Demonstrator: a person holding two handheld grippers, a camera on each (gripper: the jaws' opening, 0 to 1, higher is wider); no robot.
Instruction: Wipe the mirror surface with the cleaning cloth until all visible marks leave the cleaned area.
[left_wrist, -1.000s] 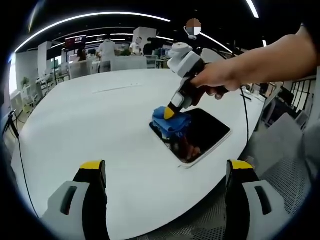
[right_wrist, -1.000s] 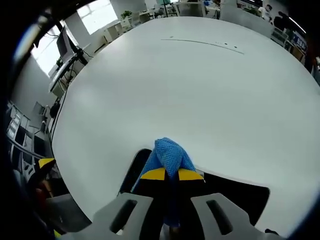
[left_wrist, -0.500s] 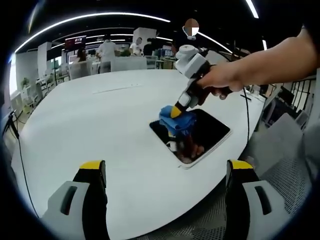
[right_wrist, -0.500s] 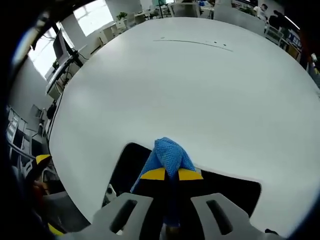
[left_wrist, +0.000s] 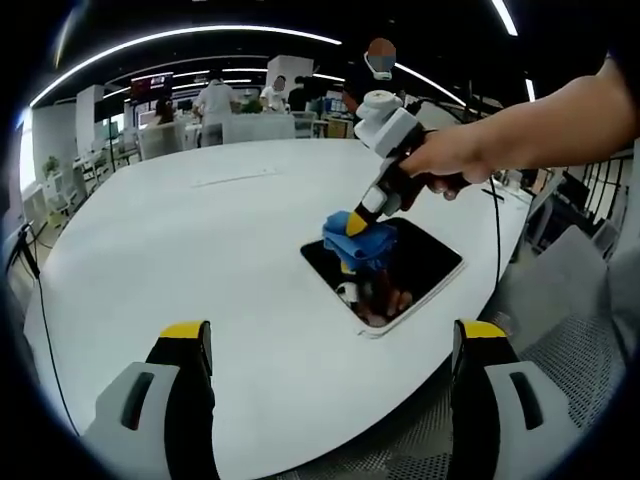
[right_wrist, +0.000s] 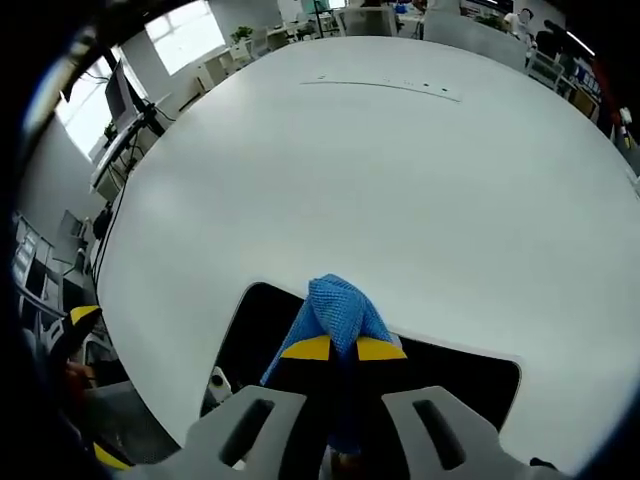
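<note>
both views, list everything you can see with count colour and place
table: 1, white, large and rounded, under everything
mirror: 1, dark glass with white rim, flat on the table near its edge
cloth: 1, blue, pinched in the right tongs, pressed on the mirror
chairs: several, pale, along the far side of the table
people: a few, standing in the background beyond the table
ceiling lights: long white strips overhead
cable: 1, dark, hanging off the table edge by the mirror
hand: 1, gripping the right tongs
right tongs: yellow-tipped, shut on the cloth
left tongs: yellow-tipped, open, above the table
</note>
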